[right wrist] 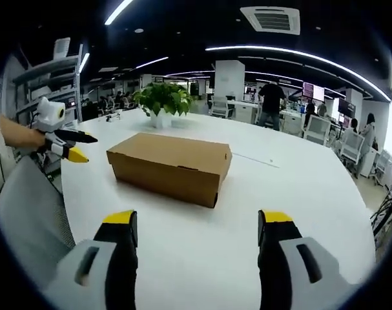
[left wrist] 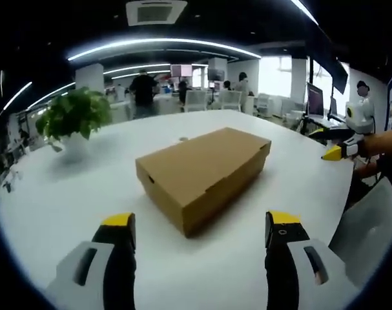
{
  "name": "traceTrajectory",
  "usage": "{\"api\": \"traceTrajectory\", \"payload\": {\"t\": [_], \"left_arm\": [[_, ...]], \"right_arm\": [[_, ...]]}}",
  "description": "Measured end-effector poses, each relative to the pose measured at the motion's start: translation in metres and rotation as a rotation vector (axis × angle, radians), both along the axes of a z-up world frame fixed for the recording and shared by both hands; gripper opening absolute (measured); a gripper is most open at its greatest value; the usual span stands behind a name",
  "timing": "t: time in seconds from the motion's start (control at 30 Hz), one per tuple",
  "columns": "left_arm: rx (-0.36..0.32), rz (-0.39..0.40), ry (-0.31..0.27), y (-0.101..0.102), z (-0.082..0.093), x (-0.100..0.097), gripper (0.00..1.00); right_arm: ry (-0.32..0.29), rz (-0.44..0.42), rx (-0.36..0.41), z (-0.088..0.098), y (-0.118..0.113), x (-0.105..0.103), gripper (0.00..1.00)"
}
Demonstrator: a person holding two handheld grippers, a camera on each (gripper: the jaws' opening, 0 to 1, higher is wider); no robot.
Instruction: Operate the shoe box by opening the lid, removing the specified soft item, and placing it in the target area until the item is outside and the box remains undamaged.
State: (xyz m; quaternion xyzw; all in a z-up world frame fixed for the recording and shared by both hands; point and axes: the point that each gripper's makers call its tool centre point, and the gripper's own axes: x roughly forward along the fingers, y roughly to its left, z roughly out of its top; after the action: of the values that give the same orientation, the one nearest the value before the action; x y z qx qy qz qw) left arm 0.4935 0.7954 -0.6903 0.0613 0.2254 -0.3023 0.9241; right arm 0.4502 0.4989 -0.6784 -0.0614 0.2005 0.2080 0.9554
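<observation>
**Lid to be lifted from a closed box**

The shoe box [left wrist: 205, 173] is seen closed, its lid seated flat all round, lying near the middle of the white table [left wrist: 86, 213] with one corner turned toward the left gripper view. No soft item can be seen, so it is judged to be inside. The step in hand is taken to be the opening of the lid, which is not yet begun.

The left gripper [left wrist: 201, 231] is held short of the box's near corner, its jaws spread wide and nothing between them. The right gripper [right wrist: 198, 227] is held off the box's long side, jaws likewise spread and empty; in the left gripper view it is seen out past the far right edge of the table.

For a clean opening, the lid's lower rim should be caught along a long side rather than at a corner, where cardboard is likely to crease. A small notch [right wrist: 188, 168] is visible on the long side in the right gripper view and may offer a purchase point. The body is best steadied by one gripper while the lid is raised evenly by the other; a hard squeeze on the walls is to be avoided.

A potted plant [left wrist: 73, 123] stands toward the far edge of the table, well apart from the box.
</observation>
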Motion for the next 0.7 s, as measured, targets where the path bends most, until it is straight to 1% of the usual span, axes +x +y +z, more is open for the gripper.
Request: {"api": "traceTrajectory", "payload": {"t": [0.2, 0.37, 0.53, 0.7], "left_arm": [[-0.002, 0.022, 0.003, -0.002, -0.005, 0.012, 0.76], [0.003, 0.043, 0.005, -0.002, -0.009, 0.02, 0.71], [0.023, 0.038, 0.009, -0.003, -0.016, 0.024, 0.66], [0.025, 0.05, 0.018, -0.004, -0.021, 0.027, 0.62]], "right_arm": [[0.006, 0.044, -0.017, -0.007, 0.005, 0.011, 0.67], [0.004, 0.089, -0.04, -0.009, 0.009, 0.022, 0.63], [0.005, 0.122, -0.06, -0.013, 0.009, 0.038, 0.59], [0.007, 0.155, -0.075, -0.015, 0.012, 0.051, 0.54]]}}
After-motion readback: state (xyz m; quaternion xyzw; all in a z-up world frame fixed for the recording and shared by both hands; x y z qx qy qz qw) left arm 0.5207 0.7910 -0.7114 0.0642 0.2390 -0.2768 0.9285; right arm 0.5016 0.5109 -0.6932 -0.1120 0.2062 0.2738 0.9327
